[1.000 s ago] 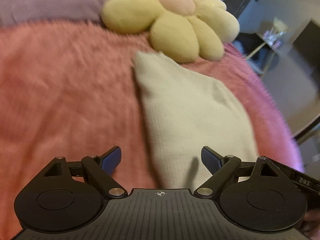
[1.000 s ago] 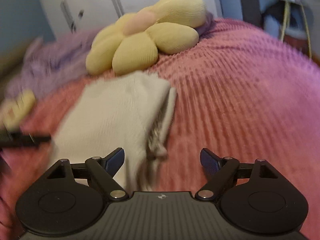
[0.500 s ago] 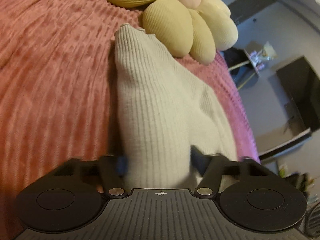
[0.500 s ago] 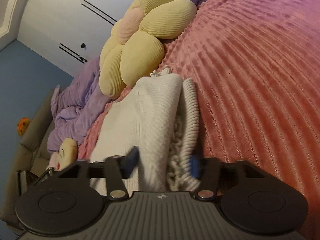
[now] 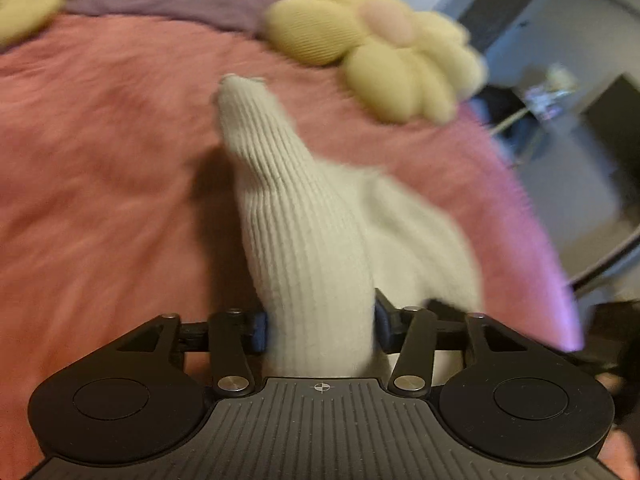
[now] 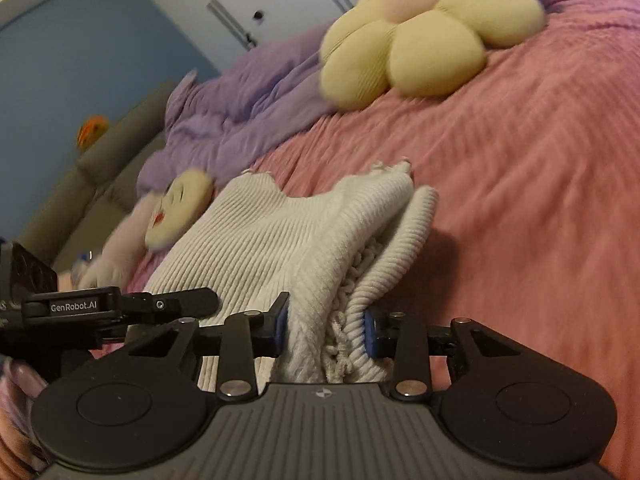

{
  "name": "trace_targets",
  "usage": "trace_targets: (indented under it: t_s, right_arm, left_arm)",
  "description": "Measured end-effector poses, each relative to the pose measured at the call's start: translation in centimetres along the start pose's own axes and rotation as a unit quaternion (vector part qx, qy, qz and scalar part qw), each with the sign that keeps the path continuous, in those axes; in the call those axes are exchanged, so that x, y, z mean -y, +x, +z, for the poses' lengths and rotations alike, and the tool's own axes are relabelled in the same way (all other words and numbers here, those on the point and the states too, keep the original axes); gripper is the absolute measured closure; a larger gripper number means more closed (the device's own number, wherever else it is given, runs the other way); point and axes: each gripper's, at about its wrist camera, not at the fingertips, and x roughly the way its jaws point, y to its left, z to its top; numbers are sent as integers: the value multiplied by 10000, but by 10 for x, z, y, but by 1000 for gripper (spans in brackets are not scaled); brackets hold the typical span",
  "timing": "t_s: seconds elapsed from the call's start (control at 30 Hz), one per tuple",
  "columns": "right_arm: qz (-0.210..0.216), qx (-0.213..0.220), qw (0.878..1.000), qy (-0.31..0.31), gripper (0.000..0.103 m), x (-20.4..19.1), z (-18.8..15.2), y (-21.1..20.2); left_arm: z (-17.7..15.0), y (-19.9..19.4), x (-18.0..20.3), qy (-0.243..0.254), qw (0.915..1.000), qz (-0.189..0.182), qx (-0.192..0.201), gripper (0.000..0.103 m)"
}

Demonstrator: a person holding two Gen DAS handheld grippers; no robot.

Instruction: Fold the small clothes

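A cream ribbed knit garment (image 5: 304, 224) lies folded on the pink bedspread (image 5: 100, 168). My left gripper (image 5: 320, 326) is shut on its near left edge and holds that edge lifted off the bed. My right gripper (image 6: 325, 328) is shut on the bunched near right edge of the same garment (image 6: 276, 236), where several layers and a crochet trim are pinched. The left gripper (image 6: 120, 308) also shows at the left of the right wrist view. The far end of the garment rests on the bedspread (image 6: 520, 168).
A yellow flower-shaped cushion (image 5: 380, 56) (image 6: 424, 40) lies just beyond the garment. A purple blanket (image 6: 240, 120) and a small face plush (image 6: 176, 208) lie at the bed's left. The bed edge and room floor (image 5: 592, 200) are to the right.
Both grippers went from open above the garment to shut on its near edge, and that edge has risen off the bedspread. The views have tilted up.
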Motion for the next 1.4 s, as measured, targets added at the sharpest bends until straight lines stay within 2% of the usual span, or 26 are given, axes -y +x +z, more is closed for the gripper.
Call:
trace_targets:
  t_s: [0.07,0.17,0.23,0.3,0.4,0.47,0.5,0.57,0.6,0.67,0.8,0.83,0.9,0.93,1.0,1.1,1.17,1.23,1.3,1.37,1.4]
  right_arm:
    - [-282,-38,9995,127,52,-8,-19,-7]
    - [-555,238,9976,329,42,-14,-43,-39]
    - [-563,264,9956,707,40,-13,-60,-62]
    - [-477,251,9932,1027,40,-11,-73,-75]
    - [-234,158,9909,1316,40,-11,-89,-77]
    - [-92,124,9894,1444,46,-14,-93,-73]
    - [-32,119,9886,1501,51,-14,-93,-69]
    - [-64,98,9883,1521,80,-17,-91,-61]
    - [-181,126,9888,1478,84,-19,-89,-59]
    - [-358,128,9880,1497,84,-20,-84,-51]
    - [-432,97,9815,1860,81,-13,-83,-41]
    - [-384,125,9820,1848,81,-14,-83,-40]
    - [-368,154,9858,1631,92,-21,-79,-38]
    - [-415,211,9890,1405,92,-28,-77,-40]
    - [-690,501,9924,881,93,-44,-72,-51]
    - [-1068,934,9891,398,93,-57,-65,-69]
    - [-1341,880,9869,161,93,-56,-66,-68]
    - [-1684,404,9849,41,92,-46,-74,-51]
    - [-1917,131,9810,-263,86,-44,-82,-42]
    - [-1968,281,9793,-385,77,-50,-79,-51]
    - [-1993,374,9784,-389,75,-53,-75,-56]
  left_arm:
    - [-23,-17,-9,-93,9992,353,181,44]
    - [-56,-49,-15,-149,9970,511,555,33]
    - [-75,-61,-11,-87,9959,579,688,26]
    - [-86,-60,-6,89,9959,608,663,25]
    - [-100,-51,1,336,9964,694,351,25]
    - [-103,-44,4,412,9960,756,239,25]
    - [-104,-41,7,465,9946,910,204,25]
    - [-108,-41,11,701,9915,1074,200,22]
    - [-109,-39,12,773,9904,1128,191,20]
    - [-112,-37,12,749,9895,1231,146,20]
    - [-111,-34,12,605,9906,1219,168,20]
    - [-110,-33,13,610,9903,1236,162,20]
    - [-109,-31,14,611,9893,1314,147,20]
    - [-108,-32,15,585,9890,1344,182,20]
    - [-107,-35,14,463,9883,1426,271,20]
    - [-106,-37,5,91,9862,1636,232,20]
    - [-106,-39,-7,-282,9880,1519,88,20]
    - [-107,-46,-12,-405,9887,1444,81,21]
    - [-107,-60,-15,-388,9890,1415,162,21]
    - [-106,-75,-19,-316,9883,1449,347,21]
    - [-104,-80,-20,-286,9867,1540,439,21]
